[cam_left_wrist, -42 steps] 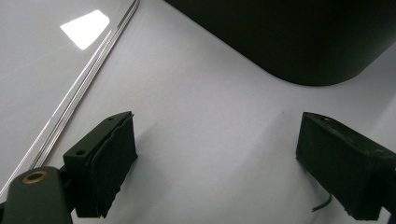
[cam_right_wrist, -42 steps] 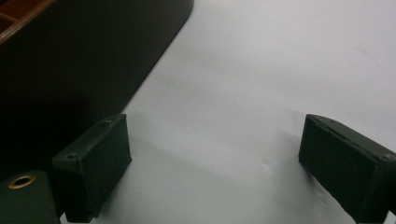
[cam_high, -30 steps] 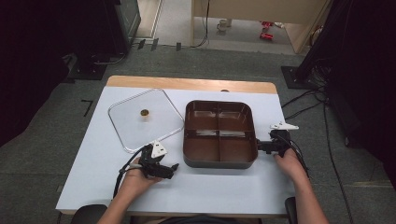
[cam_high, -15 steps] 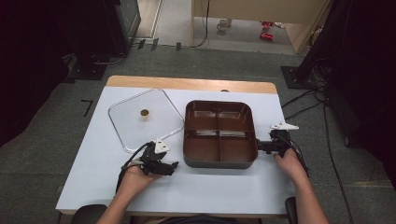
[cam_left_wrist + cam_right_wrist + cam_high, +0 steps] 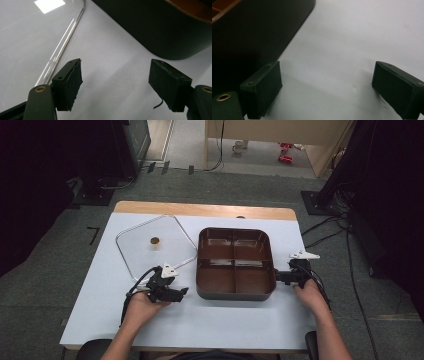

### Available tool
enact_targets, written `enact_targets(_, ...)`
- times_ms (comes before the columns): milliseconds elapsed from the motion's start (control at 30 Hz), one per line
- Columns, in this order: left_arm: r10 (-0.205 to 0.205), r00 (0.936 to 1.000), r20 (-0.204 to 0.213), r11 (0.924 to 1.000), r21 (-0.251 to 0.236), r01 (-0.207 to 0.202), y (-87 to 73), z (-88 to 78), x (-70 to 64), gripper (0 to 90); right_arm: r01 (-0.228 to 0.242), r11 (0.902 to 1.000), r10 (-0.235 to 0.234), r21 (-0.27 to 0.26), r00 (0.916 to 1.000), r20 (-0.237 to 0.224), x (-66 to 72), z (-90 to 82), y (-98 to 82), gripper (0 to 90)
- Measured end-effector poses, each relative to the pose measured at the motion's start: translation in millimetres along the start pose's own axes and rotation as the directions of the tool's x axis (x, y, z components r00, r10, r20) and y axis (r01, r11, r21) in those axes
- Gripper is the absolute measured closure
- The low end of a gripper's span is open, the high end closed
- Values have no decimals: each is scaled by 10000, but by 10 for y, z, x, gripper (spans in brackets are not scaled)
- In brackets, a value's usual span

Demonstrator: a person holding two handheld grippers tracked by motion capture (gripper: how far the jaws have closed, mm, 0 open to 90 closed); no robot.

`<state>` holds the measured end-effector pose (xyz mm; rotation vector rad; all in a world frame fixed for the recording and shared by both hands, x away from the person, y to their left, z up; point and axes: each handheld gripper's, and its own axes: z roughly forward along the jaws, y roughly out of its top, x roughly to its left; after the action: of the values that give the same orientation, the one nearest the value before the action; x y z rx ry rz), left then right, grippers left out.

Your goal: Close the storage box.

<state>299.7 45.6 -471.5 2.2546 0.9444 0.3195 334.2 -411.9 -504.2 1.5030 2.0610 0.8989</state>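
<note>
A grey carpet floor (image 5: 65,285) is seen around a white desk (image 5: 215,320). A brown tray (image 5: 235,262) is set near the desk's right edge, a clear lid (image 5: 155,245) toward its far left corner. The left gripper (image 5: 184,292), fingers spread but just now closing on nothing, is held by the tray's near left corner. The right gripper (image 5: 278,276), fingers spread and empty, is held at the tray's right side. The near edge is bare.

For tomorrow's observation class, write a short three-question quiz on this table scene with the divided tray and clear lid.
1. True or false: the clear lid sits on the brown tray.
2. How many compartments does the tray have?
3. Which tool is beside the tray's right edge: A) left tool B) right tool?

Key: 1 false, it lies on the table left of the tray. 2 four. 3 B.
</note>
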Motion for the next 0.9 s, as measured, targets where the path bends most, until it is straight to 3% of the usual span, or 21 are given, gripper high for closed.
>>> enact_targets(567,-105,9999,50,9999,47,104,165,-62,103,269,4,10000,-4,0,10000,2,0,0,0,85)
enact_targets(900,-358,9993,-44,9993,-125,357,278,-124,260,269,1,10000,-1,2,10000,-3,-1,0,0,85)
